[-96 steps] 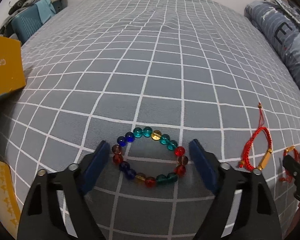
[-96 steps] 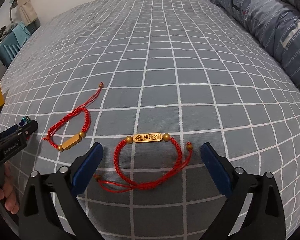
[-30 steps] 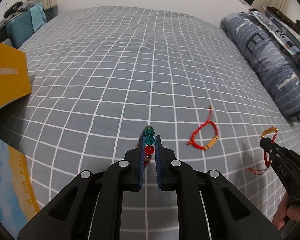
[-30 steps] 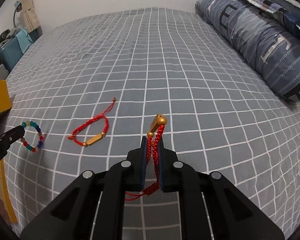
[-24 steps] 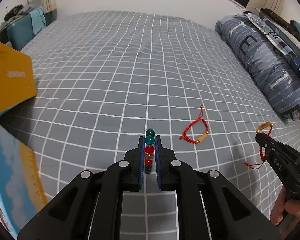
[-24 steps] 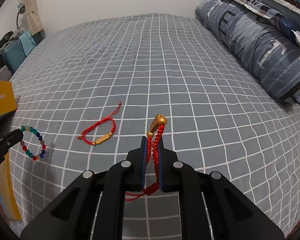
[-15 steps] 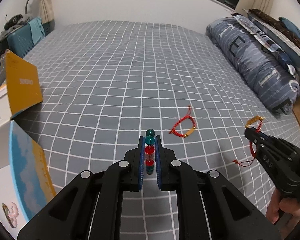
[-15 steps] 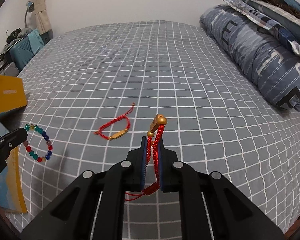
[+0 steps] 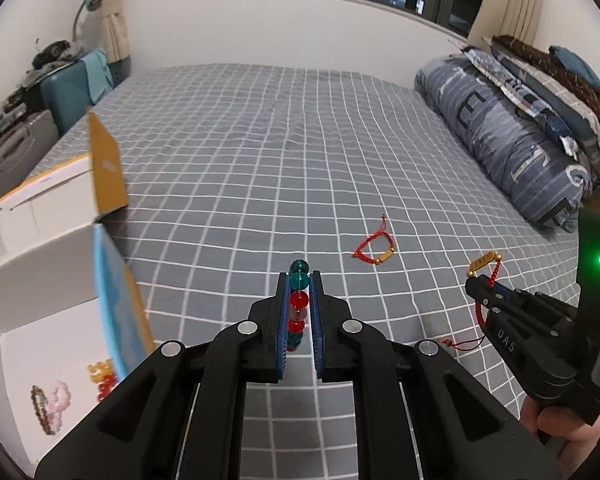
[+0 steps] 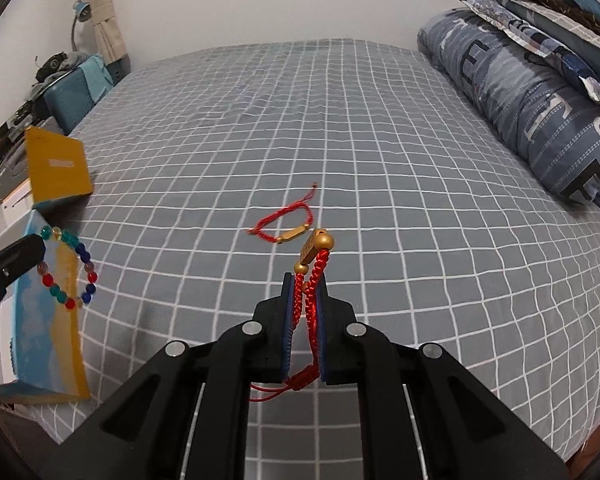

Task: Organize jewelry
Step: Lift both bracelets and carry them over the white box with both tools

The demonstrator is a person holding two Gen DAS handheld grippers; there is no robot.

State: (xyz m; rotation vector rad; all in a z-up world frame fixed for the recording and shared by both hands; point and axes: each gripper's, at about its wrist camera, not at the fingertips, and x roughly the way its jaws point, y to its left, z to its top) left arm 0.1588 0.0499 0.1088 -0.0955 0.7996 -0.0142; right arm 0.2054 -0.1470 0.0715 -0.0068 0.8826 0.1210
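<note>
Glass beads: the bead bracelet (image 9: 299, 300) is sitting clamped between the left gripper (image 9: 299, 312) pads, most of the loop dangling free below, off the bed (image 9: 260, 152).
Red cord: the plaque bracelet (image 10: 312, 276) is pinched in the right gripper (image 10: 305, 312), jaws pressed together on the braid, gold plaque sticking up past the tips, tails hanging under.
Left on bed: a second red bracelet (image 10: 286, 226) is lying flat mid-bed, well apart from both tools.
Destination, likely: the white open box (image 9: 16, 344) is sitting at the bed's left edge, other jewelry (image 9: 50, 404) showing inside, its blue-and-yellow flap (image 9: 118, 312) standing up.
Risk, beads: round and slick; judging the hold as being on only a few beads, a swing could be rolling them out of the pads short of the box.
Risk, flap: the hanging loop could be catching the raised flap on the way in.
Risk, cord: loose tails could be snagging a pad at release, dragging the bracelet back out.
Risk, crowding: both tools heading for one box could be bumping each other.
</note>
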